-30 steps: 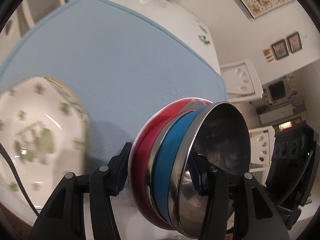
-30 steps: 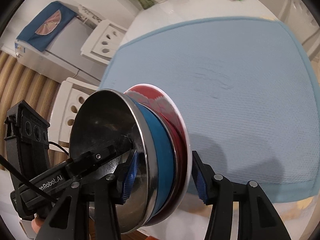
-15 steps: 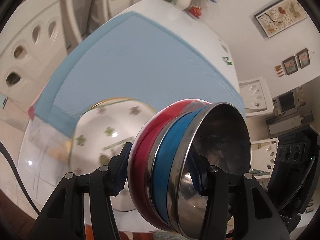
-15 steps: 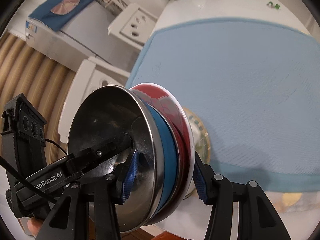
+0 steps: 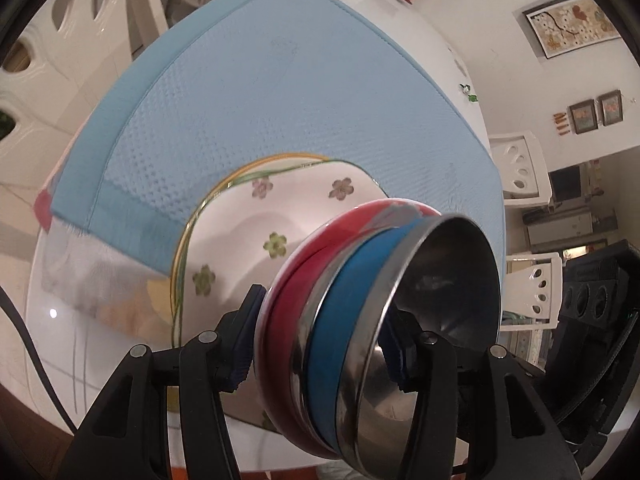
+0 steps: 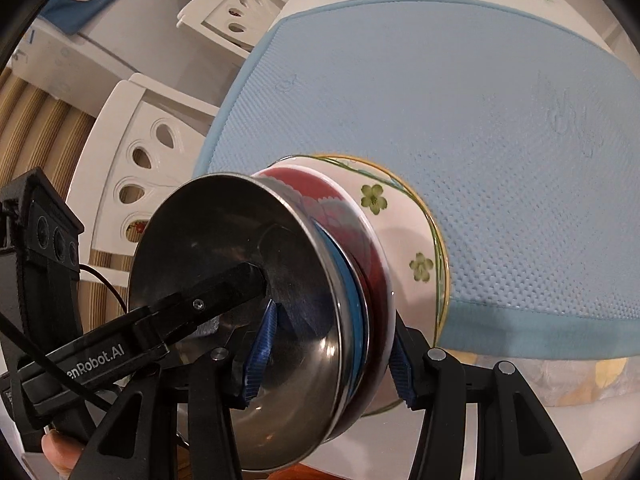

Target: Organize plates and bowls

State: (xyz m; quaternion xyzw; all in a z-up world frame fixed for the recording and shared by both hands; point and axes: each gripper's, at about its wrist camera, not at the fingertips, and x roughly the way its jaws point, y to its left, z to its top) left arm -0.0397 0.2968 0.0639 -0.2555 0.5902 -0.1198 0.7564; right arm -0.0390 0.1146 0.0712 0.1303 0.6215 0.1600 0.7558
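Since a second ago, the nested bowls (image 5: 360, 336) have been carried over the floral plate (image 5: 248, 240). They are clamped on edge between both the left tongs (image 5: 320, 356) and right tongs (image 6: 332, 356), above the blue mat (image 5: 280, 100) on the tabletop (image 5: 432, 12).

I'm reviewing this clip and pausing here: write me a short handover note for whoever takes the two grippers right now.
Left gripper: shut on the nested bowl stack, gripping one side of it.
Right gripper: shut on the same stack from the opposite side.
Stack: steel bowl inside a blue-banded one, inside a red bowl, carried tilted in the air between both grippers.
Floral plate: lies at the near edge of the blue mat on the white table, directly beyond the stack.
Done: bowls nested and lifted.
Left: probably set the stack down on the floral plate, level it first, then release both grips.
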